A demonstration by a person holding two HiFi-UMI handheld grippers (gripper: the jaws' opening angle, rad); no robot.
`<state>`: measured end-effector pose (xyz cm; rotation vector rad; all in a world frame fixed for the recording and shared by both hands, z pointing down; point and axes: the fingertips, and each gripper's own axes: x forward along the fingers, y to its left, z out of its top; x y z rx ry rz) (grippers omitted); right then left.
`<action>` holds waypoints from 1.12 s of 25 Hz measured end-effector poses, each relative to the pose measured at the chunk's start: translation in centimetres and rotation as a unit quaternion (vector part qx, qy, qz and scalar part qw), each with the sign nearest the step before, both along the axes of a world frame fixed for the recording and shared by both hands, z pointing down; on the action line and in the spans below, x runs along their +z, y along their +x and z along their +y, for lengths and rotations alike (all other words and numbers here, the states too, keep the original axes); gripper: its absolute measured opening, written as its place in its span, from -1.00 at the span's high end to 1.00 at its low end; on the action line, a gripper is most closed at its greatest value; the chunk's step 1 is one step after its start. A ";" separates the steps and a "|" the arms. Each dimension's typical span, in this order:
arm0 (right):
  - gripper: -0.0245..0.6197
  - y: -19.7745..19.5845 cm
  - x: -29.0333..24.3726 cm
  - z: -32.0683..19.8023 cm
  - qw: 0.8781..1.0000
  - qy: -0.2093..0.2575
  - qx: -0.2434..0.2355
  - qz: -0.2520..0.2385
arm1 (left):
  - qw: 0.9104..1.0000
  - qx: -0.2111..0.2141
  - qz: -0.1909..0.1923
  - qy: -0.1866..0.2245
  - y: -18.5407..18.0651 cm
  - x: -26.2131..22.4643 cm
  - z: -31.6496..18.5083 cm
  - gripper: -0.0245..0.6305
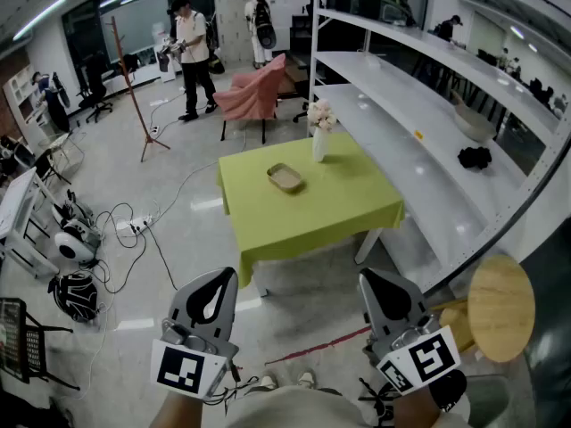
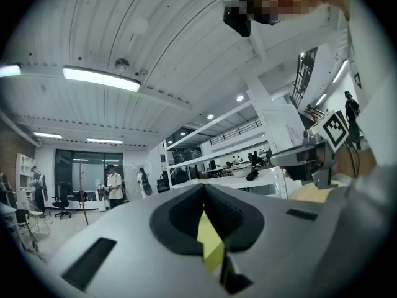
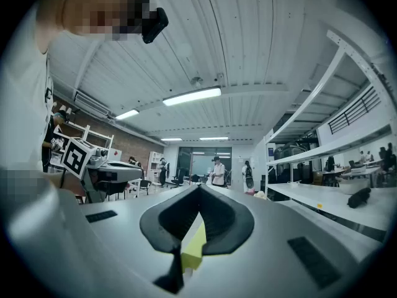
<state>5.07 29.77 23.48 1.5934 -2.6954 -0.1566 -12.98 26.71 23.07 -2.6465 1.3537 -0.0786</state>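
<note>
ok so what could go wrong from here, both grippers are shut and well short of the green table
1. The vase of flowers stands tall and narrow near the far edge of the table, just beyond the tray; a reach over the tray could tip it.
2. Loose cables sprawl over the floor at the left; a step that way might snag.
3. The wooden stool sits close beside the right gripper and could get bumped.

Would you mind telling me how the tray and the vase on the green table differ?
The tray is low, shallow and tan, while the vase is tall, narrow and white. The tray lies flat near the middle of the green table; the vase stands upright nearer the far edge, by the shelving. The tray looks empty; the vase holds pale flowers. Both rest on the table, apart from each other.
</note>
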 end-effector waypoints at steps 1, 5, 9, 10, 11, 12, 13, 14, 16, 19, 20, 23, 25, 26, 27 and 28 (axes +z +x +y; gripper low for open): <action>0.91 0.1 -0.1 0.0 1.000 0.002 0.000 -0.002 | 1.000 0.000 -0.001 0.000 0.1 0.0 0.0 0.91; 0.91 1.1 -0.5 -0.2 0.999 0.007 0.002 -0.034 | 1.000 0.002 -0.008 0.000 0.9 0.1 -0.2 0.91; 0.91 1.9 -0.1 -0.5 0.999 0.003 0.006 -0.040 | 1.000 0.003 -0.007 -0.003 1.7 0.5 -0.2 0.91; 0.91 2.2 0.1 -0.5 0.999 0.001 0.007 -0.037 | 1.000 0.002 -0.007 -0.003 1.9 0.6 -0.2 0.91; 0.91 2.4 0.3 -0.5 0.999 -0.002 0.008 -0.035 | 1.000 0.002 -0.008 -0.004 2.2 0.7 -0.1 0.91; 0.91 2.6 0.5 -0.4 0.999 -0.004 0.008 -0.033 | 1.000 0.002 -0.008 -0.005 2.4 0.8 0.0 0.91; 0.91 2.8 0.7 -0.4 0.999 -0.006 0.007 -0.033 | 1.000 0.002 -0.010 -0.006 2.7 0.8 0.0 0.91; 0.90 3.0 0.8 -0.4 0.999 -0.009 0.006 -0.032 | 1.000 0.002 -0.011 -0.006 2.9 0.9 0.1 0.91; 0.91 3.3 1.1 -0.5 0.999 -0.013 0.004 -0.031 | 1.000 0.002 -0.011 -0.007 3.5 0.9 0.0 0.91; 0.91 4.0 1.7 -0.6 0.999 -0.017 -0.001 -0.030 | 1.000 -0.001 -0.013 -0.006 4.3 1.3 0.1 0.91; 0.90 4.3 1.9 -0.7 0.999 -0.017 -0.003 -0.030 | 1.000 -0.003 -0.015 -0.006 4.5 1.4 0.2 0.91; 0.91 5.0 2.6 -0.6 0.999 -0.019 -0.006 -0.034 | 1.000 -0.009 -0.014 -0.006 5.3 1.8 0.5 0.91; 0.90 5.3 2.9 -0.6 0.999 -0.023 -0.011 -0.038 | 1.000 -0.013 -0.015 -0.007 5.6 1.8 0.7 0.91; 0.90 5.5 3.1 -0.6 0.999 -0.024 -0.012 -0.039 | 1.000 -0.015 -0.015 -0.006 5.7 1.8 0.7 0.91; 0.90 5.8 3.3 -0.7 0.999 -0.025 -0.012 -0.039 | 1.000 -0.016 -0.016 -0.006 5.9 1.9 0.6 0.91; 0.90 6.0 3.4 -0.8 0.999 -0.026 -0.011 -0.039 | 1.000 -0.016 -0.016 -0.006 6.1 1.9 0.6 0.91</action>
